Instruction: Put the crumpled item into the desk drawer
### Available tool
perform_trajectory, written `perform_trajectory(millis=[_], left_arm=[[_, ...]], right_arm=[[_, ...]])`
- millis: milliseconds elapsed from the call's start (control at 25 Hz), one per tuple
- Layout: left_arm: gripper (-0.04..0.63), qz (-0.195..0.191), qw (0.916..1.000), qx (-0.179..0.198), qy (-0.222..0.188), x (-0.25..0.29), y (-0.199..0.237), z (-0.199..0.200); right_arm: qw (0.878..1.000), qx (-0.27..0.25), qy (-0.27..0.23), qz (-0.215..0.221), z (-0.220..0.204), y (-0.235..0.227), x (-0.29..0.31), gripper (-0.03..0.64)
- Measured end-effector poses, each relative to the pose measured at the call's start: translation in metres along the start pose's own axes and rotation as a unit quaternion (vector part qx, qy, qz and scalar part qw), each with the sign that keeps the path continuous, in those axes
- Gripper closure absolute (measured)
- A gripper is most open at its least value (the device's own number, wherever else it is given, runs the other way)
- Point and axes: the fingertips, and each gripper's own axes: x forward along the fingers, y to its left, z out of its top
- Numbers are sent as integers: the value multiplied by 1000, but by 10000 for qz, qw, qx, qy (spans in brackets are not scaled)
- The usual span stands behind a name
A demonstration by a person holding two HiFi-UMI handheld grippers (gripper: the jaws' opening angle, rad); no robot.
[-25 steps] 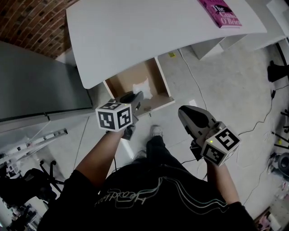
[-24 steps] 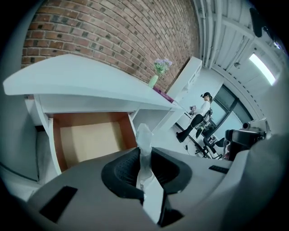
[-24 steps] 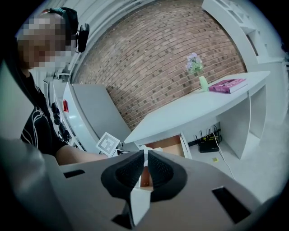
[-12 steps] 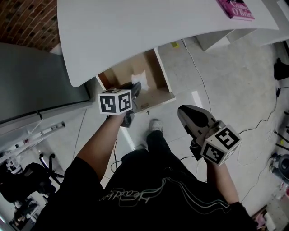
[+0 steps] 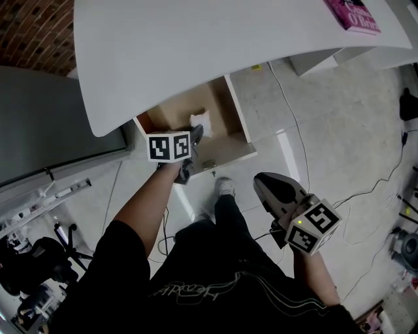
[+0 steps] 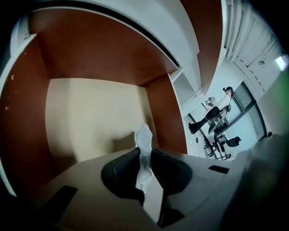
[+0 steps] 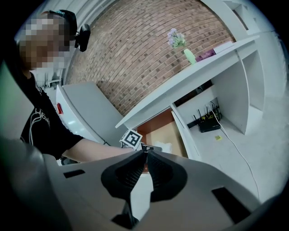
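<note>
The desk drawer [image 5: 174, 115] stands pulled open under the white desk top [image 5: 196, 45]. My left gripper [image 5: 196, 133] reaches over the drawer's front edge, shut on the crumpled white paper [image 5: 201, 121]. In the left gripper view the paper [image 6: 144, 137] sticks up from between the jaws of the left gripper [image 6: 144, 155], above the drawer's beige bottom [image 6: 90, 117]. My right gripper [image 5: 271, 189] hangs back over the floor, shut with nothing in it. Over the right gripper [image 7: 144, 154], its own view shows the open drawer [image 7: 159, 131] and the paper [image 7: 165, 147].
A pink book [image 5: 353, 13] lies on the desk at the far right. A grey cabinet [image 5: 52, 124] stands left of the drawer. Cables [image 5: 366, 189] run over the floor on the right. A router [image 7: 208, 122] sits under the desk.
The left gripper has moved forward, carrying the paper from above the drawer's front edge further in over the drawer. The right gripper has dropped back a little.
</note>
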Motion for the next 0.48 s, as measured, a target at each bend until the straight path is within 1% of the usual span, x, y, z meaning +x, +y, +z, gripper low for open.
perform_trajectory(millis=[200, 320, 480], left_arm=[[523, 15, 9999, -103, -7, 13, 19, 0], [520, 160, 9997, -174, 13, 15, 31, -2], [479, 450, 9985, -304, 23, 17, 45, -4]], right_arm=[[9998, 11, 40, 188, -7, 5, 12, 565], [9996, -41, 21, 275, -7, 11, 15, 565], [9993, -23, 38, 376, -8, 14, 19, 565]])
